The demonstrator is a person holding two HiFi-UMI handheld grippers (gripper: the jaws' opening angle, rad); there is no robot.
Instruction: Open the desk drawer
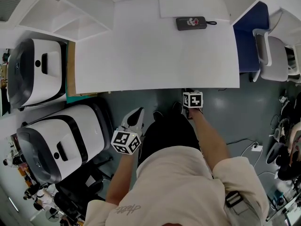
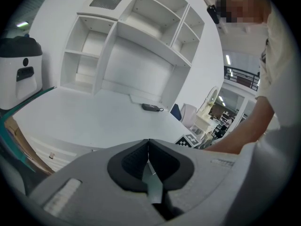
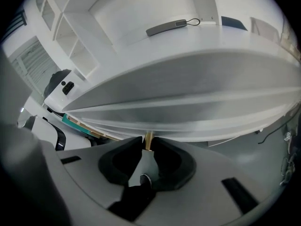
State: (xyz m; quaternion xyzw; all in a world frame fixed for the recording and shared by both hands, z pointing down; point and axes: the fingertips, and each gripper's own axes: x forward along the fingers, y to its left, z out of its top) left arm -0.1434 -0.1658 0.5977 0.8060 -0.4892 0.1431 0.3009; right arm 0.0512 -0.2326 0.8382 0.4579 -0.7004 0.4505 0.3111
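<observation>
A white desk (image 1: 155, 46) fills the middle of the head view. Under its front edge runs the white drawer front (image 3: 188, 112), blurred in the right gripper view. A small brass drawer knob (image 3: 147, 139) sticks out of it. My right gripper (image 3: 148, 144) is shut on that knob, one pad against each side of it. In the head view the right gripper (image 1: 189, 92) reaches under the desk edge, so its tips are hidden there. My left gripper (image 1: 136, 114) hangs below and left of the edge, away from the desk. Its jaws (image 2: 148, 145) are shut with nothing between them.
A black case (image 1: 191, 22) with a loop lies at the back of the desk. White shelves (image 1: 61, 13) stand at the back left. Two white-and-black machines (image 1: 35, 69) (image 1: 61, 140) sit at the left, a blue and a white chair (image 1: 263, 46) at the right.
</observation>
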